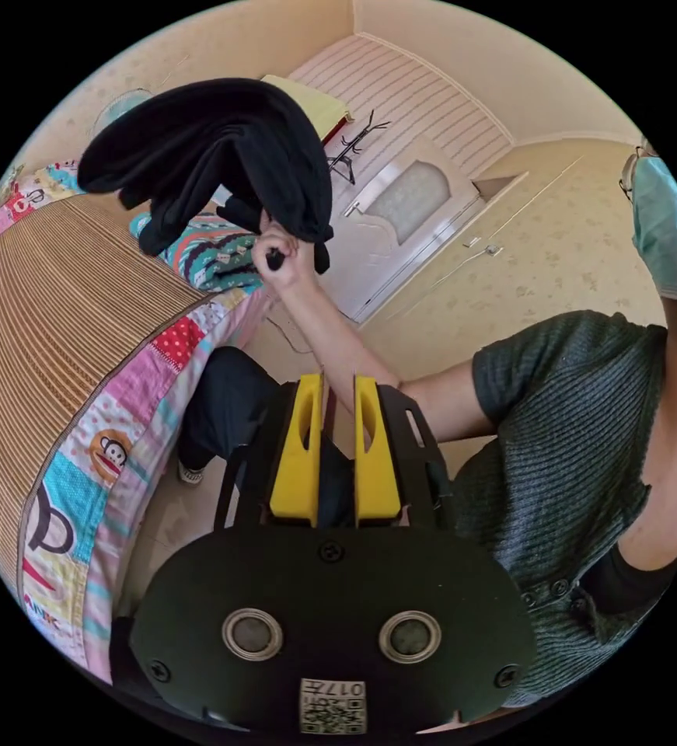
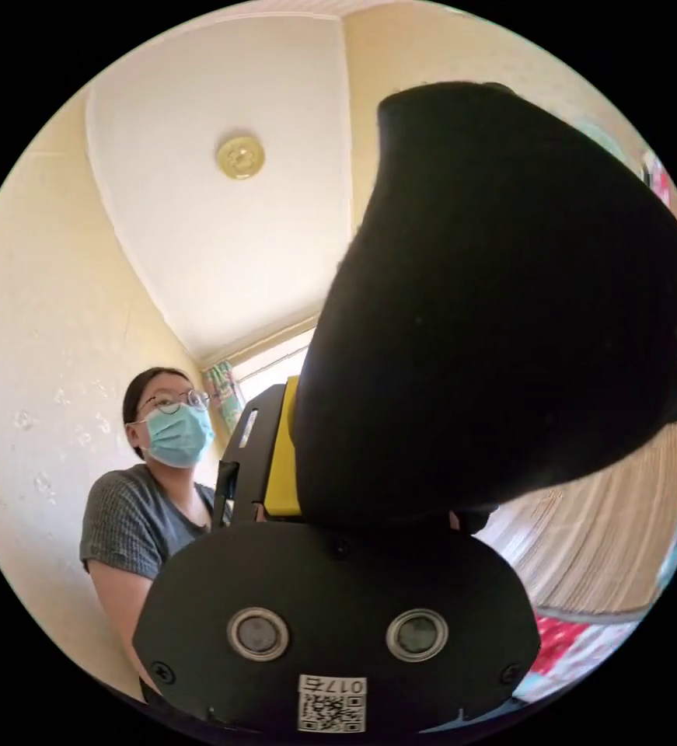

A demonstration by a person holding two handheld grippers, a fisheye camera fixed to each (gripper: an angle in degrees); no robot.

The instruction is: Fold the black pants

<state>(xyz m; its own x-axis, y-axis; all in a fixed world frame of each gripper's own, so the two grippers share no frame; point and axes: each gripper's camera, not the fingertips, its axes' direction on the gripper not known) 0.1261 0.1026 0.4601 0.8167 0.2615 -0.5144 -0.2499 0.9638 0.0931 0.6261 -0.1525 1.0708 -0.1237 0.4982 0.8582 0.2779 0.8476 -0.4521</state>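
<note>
The bed (image 1: 50,311) is the biggest thing near me: a woven bamboo mat lies over it, and a patchwork cartoon quilt (image 1: 120,435) hangs down its side. Farther along its top lies a bright zigzag-patterned cloth (image 1: 214,252).

Above that end of the bed hang the black pants (image 1: 214,148), bunched and doubled over, lifted clear of the mat. In the left gripper view my right hand (image 1: 277,256) is raised with the pants draped over and around it. In the right gripper view the same dark cloth (image 2: 501,311) covers most of my right gripper (image 2: 400,497); one yellow jaw shows at its left edge, the other is buried. I judge the cloth is pinched there, but I cannot tell from these views whether both jaws press on it.

My left gripper (image 1: 334,458) is held low near my torso. Its yellow jaws stand almost together with a thin gap, and I see nothing caught between them.

The pants look soft and limp, light enough to hang from one hold, and they slump into folds where unsupported. I expect the knit to grip well, not slide, but to sag and twist if carried by a single point. To fold them, I would lay them out on the mat and take the waistband with one gripper and the hems with the other, pinching through both layers at an edge so the legs line up. A mid-leg grab would probably just bunch them again.
</note>
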